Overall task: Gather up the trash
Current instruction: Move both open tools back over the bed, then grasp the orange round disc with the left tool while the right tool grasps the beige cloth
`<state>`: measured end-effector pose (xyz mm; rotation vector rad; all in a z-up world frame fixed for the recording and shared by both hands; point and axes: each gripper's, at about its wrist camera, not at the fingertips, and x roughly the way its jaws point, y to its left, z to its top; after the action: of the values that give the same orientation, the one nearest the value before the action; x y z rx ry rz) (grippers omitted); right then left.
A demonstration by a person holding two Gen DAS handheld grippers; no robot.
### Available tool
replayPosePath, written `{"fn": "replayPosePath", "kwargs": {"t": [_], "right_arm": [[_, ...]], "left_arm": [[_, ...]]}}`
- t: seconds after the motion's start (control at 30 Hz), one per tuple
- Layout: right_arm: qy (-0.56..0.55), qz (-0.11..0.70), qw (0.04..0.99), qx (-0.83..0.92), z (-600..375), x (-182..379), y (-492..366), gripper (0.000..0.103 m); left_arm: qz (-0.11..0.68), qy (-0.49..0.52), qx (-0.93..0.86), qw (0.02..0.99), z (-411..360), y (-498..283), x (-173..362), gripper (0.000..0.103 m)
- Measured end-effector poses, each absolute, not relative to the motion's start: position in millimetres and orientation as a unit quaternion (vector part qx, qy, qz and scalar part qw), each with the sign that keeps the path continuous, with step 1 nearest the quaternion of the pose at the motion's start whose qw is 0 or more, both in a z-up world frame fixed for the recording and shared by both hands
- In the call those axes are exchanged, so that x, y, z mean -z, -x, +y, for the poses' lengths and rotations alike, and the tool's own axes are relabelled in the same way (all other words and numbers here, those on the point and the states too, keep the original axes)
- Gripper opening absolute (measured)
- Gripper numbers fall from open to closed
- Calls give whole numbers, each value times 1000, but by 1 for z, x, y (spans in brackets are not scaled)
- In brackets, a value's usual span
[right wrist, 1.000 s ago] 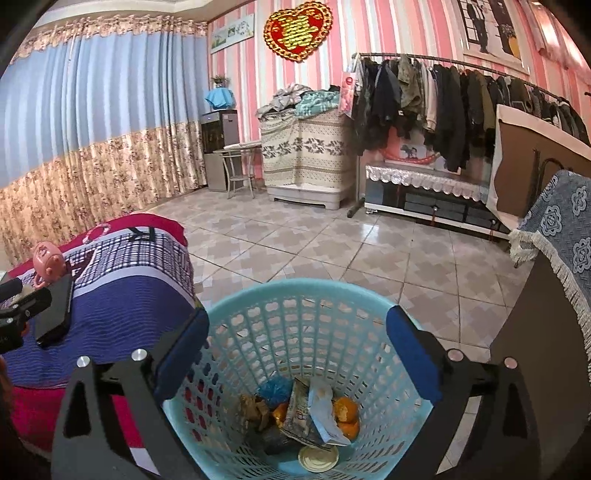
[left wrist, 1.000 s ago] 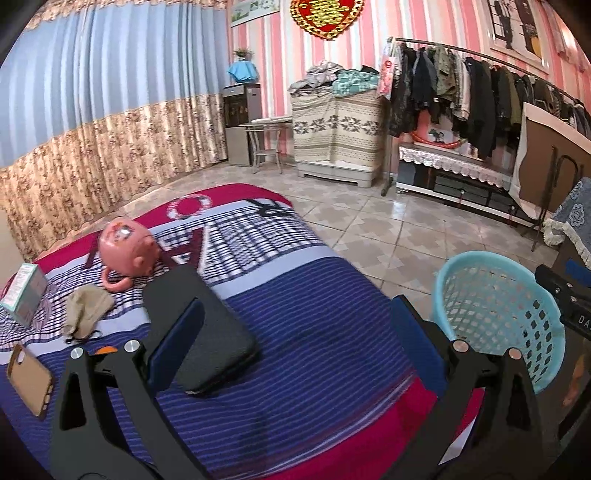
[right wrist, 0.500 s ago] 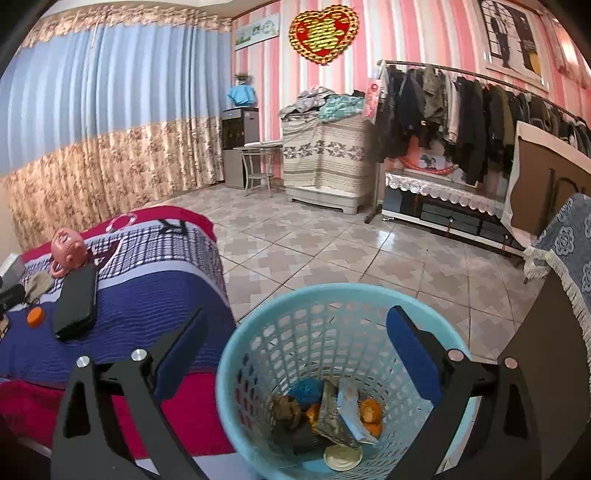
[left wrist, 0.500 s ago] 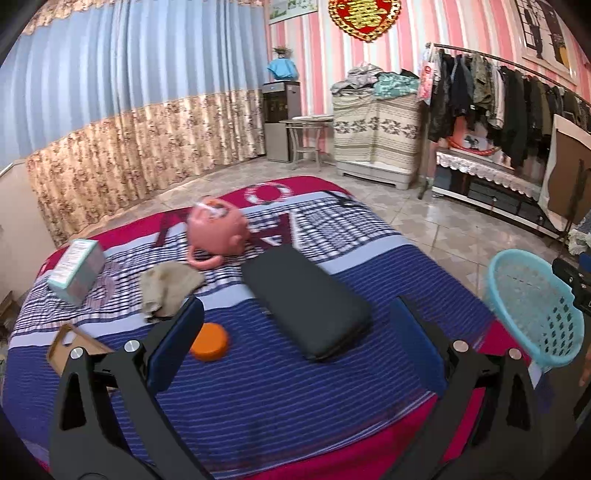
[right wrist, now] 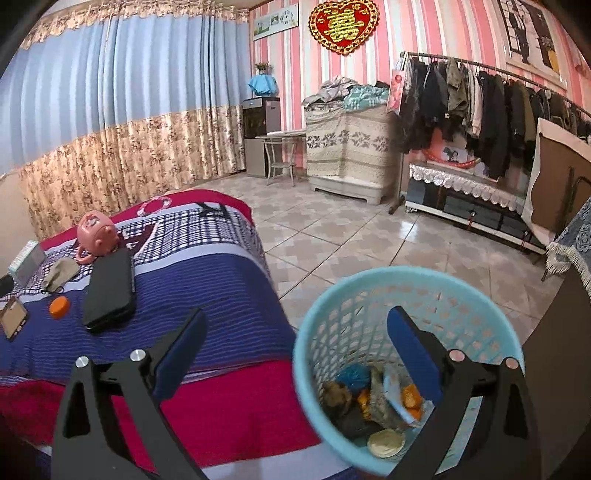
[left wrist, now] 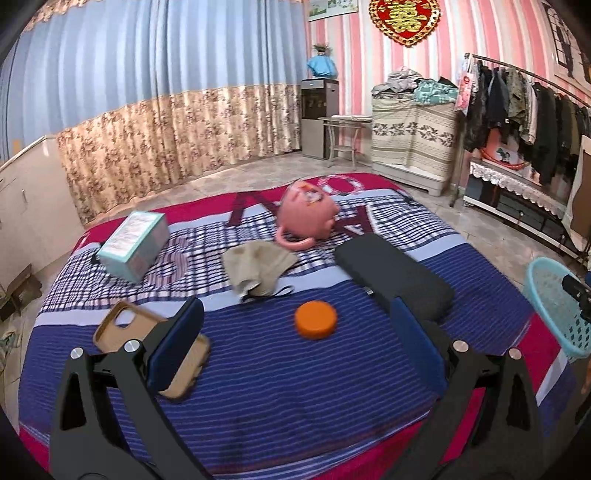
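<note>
A gold double-happiness character (囍) stands on the red heart wall ornament (right wrist: 344, 25).

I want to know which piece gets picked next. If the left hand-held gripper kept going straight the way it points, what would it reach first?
Most likely the orange lid, lying on the bedspread between the open fingers of the left hand-held gripper; depth is uncertain.

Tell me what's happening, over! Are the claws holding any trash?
Left claw open, empty, above the bed. Right claw open, empty, by the blue basket. Orange lid lies loose on the bed between left claw's fingers; nothing blocking it.
</note>
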<state>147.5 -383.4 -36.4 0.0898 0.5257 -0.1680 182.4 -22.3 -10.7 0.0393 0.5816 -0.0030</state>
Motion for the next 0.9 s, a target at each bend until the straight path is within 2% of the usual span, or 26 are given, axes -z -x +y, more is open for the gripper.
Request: {"fn": "replayPosePath", "kwargs": {"t": [0.3,0.9], "right_arm": [[-52,253,963,82,-358,33,-150,98],[25,263,964,23,-279,36,-164,98]], "left_arm": [[306,-9,-5,952,17,-175,29,97],[318,18,-57,946,69,-170,43,97]]}}
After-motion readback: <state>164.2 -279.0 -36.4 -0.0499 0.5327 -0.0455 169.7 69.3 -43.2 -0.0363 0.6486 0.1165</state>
